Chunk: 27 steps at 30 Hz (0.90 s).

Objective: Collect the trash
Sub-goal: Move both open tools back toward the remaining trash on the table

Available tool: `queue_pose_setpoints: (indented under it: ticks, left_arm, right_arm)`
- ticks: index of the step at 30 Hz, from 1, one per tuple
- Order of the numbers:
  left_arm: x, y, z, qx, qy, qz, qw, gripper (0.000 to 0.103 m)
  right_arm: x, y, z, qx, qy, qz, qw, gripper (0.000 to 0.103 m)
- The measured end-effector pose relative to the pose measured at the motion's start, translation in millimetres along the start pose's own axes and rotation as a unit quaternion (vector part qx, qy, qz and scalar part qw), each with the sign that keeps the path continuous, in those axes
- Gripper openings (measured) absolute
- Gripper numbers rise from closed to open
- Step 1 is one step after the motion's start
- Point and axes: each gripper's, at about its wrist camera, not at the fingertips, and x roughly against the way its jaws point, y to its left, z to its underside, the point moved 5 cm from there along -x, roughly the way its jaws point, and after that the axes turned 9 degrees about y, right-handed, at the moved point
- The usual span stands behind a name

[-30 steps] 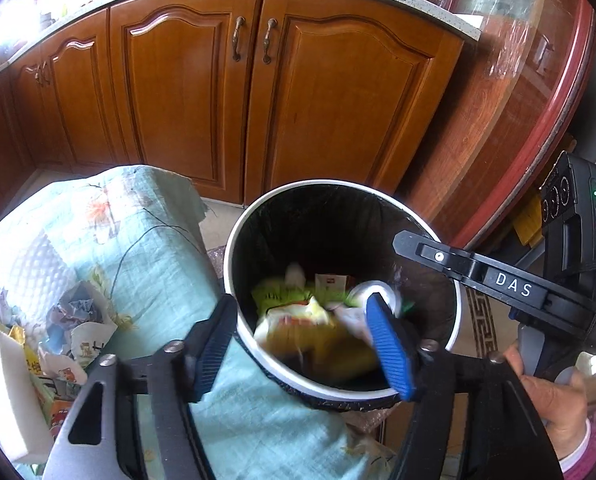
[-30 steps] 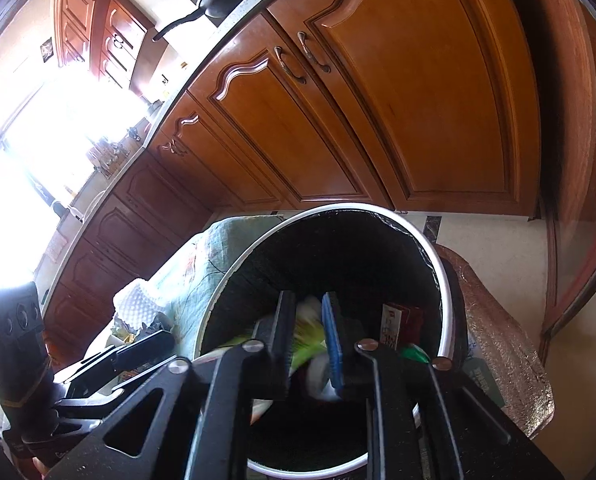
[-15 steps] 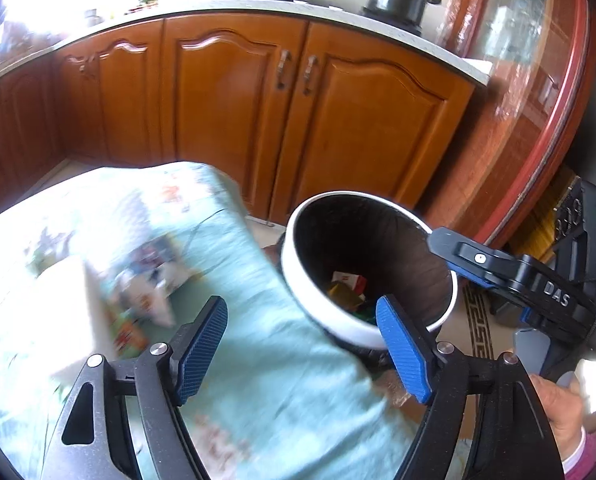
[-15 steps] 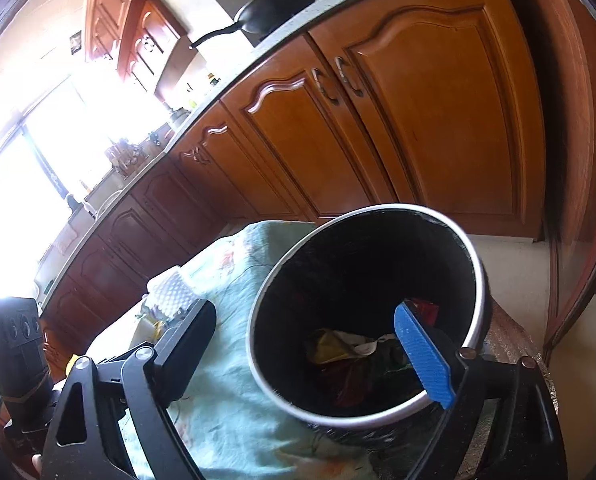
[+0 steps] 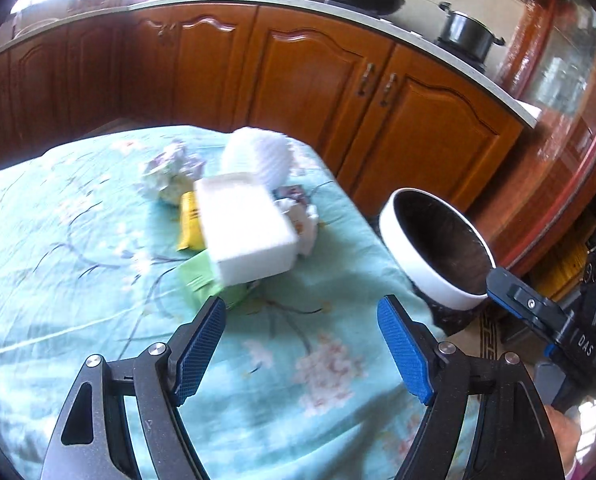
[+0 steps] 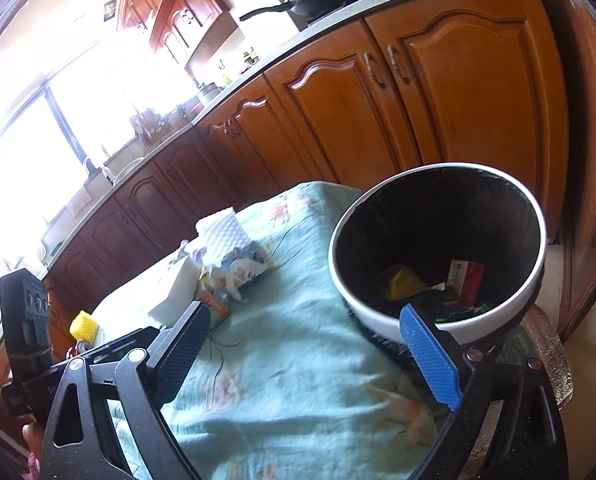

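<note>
Though just opening, both tongs (image 5: 300,344) (image 6: 310,350) empty.

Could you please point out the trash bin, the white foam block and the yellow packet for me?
trash bin (image 6: 378,312): right wrist view, near white rim.
white foam block (image 5: 246,224): left wrist view, top face.
yellow packet (image 5: 189,224): left wrist view, exposed left part.

White letters reading "DAS" are showing on the black body of the right gripper (image 5: 554,320) at the left wrist view's edge. Print on the yellow packet (image 5: 189,222) and other wrappers is staying too blurred to read.
</note>
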Motion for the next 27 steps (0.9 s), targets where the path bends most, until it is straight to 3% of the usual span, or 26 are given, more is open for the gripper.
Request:
queue_pose_setpoints:
  ticks: [12, 19, 27]
  left_arm:
    - [25.6, 35.2, 5.7, 0.045, -0.013, -0.015, 0.9988, 0.078]
    - [21.6, 31.0, -10.8, 0.037, -0.013, -0.019, 0.9991, 0.078]
    - [-13.2, 13.6, -42.7, 0.005, 0.004, -0.048, 0.9988, 0.078]
  right_arm:
    - [-24.2, 32.8, 32.0, 0.028, 0.034, 0.0, 0.999, 0.097]
    - [-33.5, 35.4, 33.9, 0.045, 0.041, 0.013, 0.998, 0.097]
    - [-43.4, 35.4, 22.7, 0.058, 0.042, 0.028, 0.997, 0.096]
